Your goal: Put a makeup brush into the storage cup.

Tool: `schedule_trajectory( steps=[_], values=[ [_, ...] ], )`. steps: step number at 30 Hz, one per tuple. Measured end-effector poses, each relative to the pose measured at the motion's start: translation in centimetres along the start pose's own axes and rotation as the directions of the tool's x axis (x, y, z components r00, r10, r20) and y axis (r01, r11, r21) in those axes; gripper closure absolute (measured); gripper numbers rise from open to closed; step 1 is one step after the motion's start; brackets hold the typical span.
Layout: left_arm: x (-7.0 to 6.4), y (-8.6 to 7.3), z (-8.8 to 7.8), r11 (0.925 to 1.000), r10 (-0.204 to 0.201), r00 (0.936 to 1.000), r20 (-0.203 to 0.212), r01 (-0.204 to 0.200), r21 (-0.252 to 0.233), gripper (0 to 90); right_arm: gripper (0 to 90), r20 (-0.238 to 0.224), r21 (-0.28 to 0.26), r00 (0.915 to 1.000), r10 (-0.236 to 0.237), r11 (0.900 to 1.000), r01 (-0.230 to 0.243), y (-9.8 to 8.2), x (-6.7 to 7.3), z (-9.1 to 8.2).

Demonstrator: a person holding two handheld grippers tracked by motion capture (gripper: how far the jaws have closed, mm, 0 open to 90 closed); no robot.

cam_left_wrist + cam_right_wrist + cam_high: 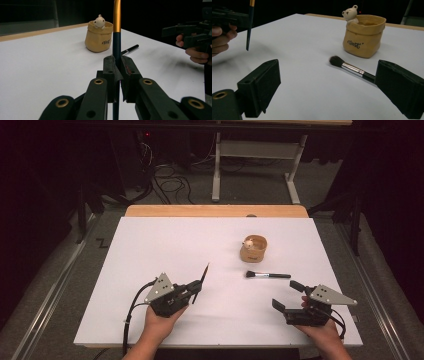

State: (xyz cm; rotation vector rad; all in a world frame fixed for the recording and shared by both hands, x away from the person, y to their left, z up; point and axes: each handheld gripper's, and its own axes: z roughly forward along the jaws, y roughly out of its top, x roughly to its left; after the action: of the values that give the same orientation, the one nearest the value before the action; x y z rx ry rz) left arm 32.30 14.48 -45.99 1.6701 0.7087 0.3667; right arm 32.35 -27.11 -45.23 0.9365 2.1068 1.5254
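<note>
Left gripper [194, 289] clamping a thin brush [202, 279] by its dark handle; right gripper [289, 295] gaping wide, gripping nothing.

The thin brush's tip is running off the top of the left gripper view, perhaps bristles; a makeup brush [267, 275] is lying on the white table [150, 250] just before the tan pouch [253, 248] (bear figure on its rim), between the open jaws; dark floor surrounding.
</note>
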Motion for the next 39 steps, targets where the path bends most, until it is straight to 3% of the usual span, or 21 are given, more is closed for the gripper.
schedule_trajectory(
  steps=[4,9,13,21,27,31,33,39],
  values=[
    [0.0,0.1,0.3,0.9998,-0.006,0.9999,0.015,0.006,-0.021,82.9,7.3,-0.030,0.009,0.9995,-0.005,1.000,0.005,0.9,0.6,0.5],
    [0.3,0.3,0.8,0.9993,-0.001,0.9998,0.022,0.002,-0.037,82.9,9.8,-0.063,-0.017,0.9980,0.012,1.000,-0.013,2.9,0.7,1.8],
    [0.5,0.4,1.3,0.9994,-0.002,0.9997,0.026,0.003,-0.035,82.9,10.1,-0.070,-0.011,0.9974,0.014,1.000,-0.015,3.6,0.7,2.7],
    [0.6,0.6,2.0,0.9992,0.010,0.9994,0.034,-0.008,-0.039,82.9,11.9,-0.074,-0.054,0.9971,-0.013,0.998,0.009,5.5,1.7,3.8],
    [0.5,0.7,2.1,0.9990,0.016,0.9991,0.039,-0.015,-0.042,82.9,13.1,-0.101,-0.064,0.9945,-0.027,0.998,0.020,6.2,2.4,4.7],
    [0.7,1.0,3.0,0.9993,0.028,0.9987,0.042,-0.027,-0.024,82.9,15.0,-0.130,-0.072,0.9911,-0.029,0.997,0.020,7.0,3.2,5.4],
    [0.7,1.2,3.3,0.9990,0.026,0.9985,0.049,-0.024,-0.039,82.9,15.2,-0.139,-0.075,0.9900,-0.025,0.997,0.014,7.1,3.3,5.5],
    [-0.6,0.9,3.3,0.9980,0.031,0.9948,0.097,-0.026,-0.057,82.9,18.8,-0.179,-0.080,0.9837,-0.014,0.997,-0.001,6.5,4.1,5.7]
  ],
)
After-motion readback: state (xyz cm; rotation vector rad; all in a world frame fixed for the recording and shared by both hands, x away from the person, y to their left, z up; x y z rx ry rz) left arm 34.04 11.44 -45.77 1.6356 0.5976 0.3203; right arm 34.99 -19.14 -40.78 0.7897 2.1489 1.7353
